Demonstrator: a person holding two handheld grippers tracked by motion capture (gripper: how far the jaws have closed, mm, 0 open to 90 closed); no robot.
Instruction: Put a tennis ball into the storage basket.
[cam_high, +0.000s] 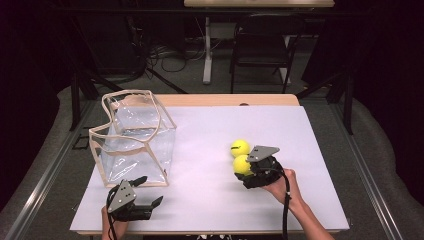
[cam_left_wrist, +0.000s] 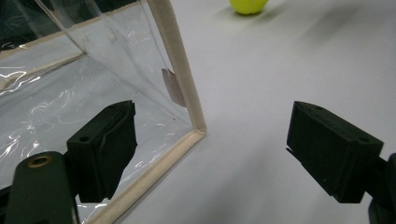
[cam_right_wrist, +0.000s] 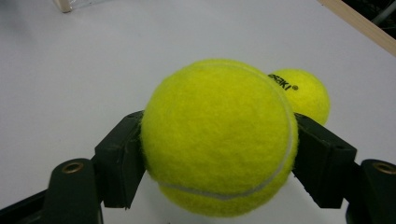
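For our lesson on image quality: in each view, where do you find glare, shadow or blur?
High view: dark surroundings, lit white table. Left gripper view: glare streaks on the clear plastic bag, far tennis ball soft-focused. Right gripper view: held tennis ball sharp in the right claw, slightly shading the table beneath.

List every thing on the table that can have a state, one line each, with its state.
Clear bag: upright, top open, nothing inside.
Left claw: open, beside the bag's near corner, holding nothing.
Right claw: shut on the near tennis ball.
Far tennis ball: loose on the table, just behind the gripped one.
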